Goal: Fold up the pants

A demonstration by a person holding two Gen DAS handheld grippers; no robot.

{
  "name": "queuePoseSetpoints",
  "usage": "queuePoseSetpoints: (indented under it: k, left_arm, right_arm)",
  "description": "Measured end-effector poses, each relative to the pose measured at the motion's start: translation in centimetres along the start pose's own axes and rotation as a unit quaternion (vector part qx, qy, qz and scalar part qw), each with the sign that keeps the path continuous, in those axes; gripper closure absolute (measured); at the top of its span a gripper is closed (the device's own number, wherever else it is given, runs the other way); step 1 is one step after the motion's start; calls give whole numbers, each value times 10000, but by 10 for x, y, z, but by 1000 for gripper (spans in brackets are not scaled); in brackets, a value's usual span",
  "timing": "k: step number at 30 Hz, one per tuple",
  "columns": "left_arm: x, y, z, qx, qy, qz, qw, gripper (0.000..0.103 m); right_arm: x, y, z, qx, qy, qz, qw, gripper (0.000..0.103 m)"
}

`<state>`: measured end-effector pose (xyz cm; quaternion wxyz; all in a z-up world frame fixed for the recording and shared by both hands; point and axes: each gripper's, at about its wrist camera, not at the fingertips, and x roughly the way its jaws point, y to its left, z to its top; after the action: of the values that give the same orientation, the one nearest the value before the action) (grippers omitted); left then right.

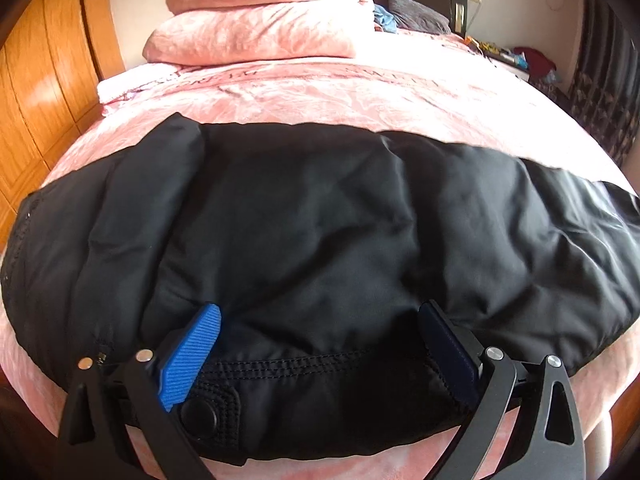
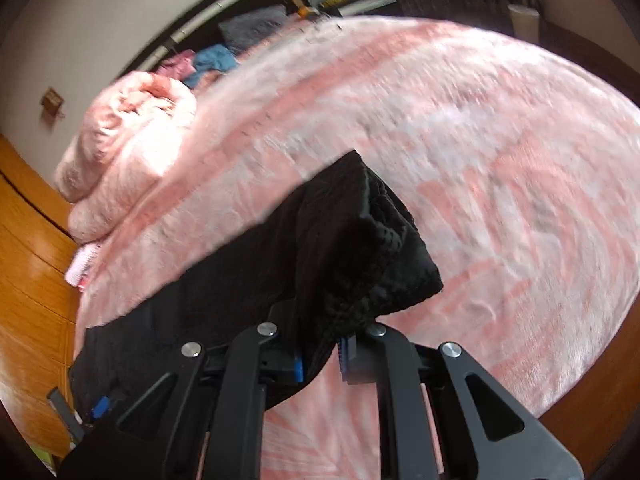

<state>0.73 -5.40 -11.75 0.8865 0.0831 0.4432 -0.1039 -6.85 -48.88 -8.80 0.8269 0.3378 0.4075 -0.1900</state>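
You spread your left gripper (image 1: 320,344) wide to pin the padded black pants (image 1: 320,220) flat on the pink plush bedspread (image 1: 360,92), lower frame, while your right gripper (image 2: 324,354) clamped their ribbed cuff end to lift it for folding.

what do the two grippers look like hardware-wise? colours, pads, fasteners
Both are matte black linkage frames with silver round pivot pins and triangular cut-outs in the outer links. The left gripper has ribbed finger pads, one bright blue, the other looking dark navy. The right gripper shows blue ribbed pads too. No cables or sleeves visible.
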Motion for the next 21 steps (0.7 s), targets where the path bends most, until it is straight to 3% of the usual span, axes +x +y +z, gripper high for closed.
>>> queuePoseSetpoints:
  k: [2, 5, 7, 10, 17, 21]
  left_arm:
    - [0, -1, -1, 61, -21, 14, 10000, 4]
    - [-2, 1, 1, 85, 84, -96, 9999, 4]
    - [-7, 5, 3, 0, 187, -236, 9995, 4]
    - [-17, 10, 3, -280, 318, -489, 9979, 4]
    - [-51, 12, -15, -527, 569, -699, 9945, 4]
    - [-49, 25, -27, -1034, 920, -1082, 9844, 4]
  right_arm:
    - [20, -18, -17, 202, 273, -128, 9993, 88]
    - [14, -25, -24, 389, 182, -10, 9991, 78]
    - [5, -21, -26, 479, 157, 114, 9987, 61]
    - [-8, -10, -38, 480, 235, 277, 9982, 48]
    - [-2, 23, -90, 765, 884, 1317, 9844, 47]
    - [8, 55, -99, 429, 915, 1150, 9882, 51]
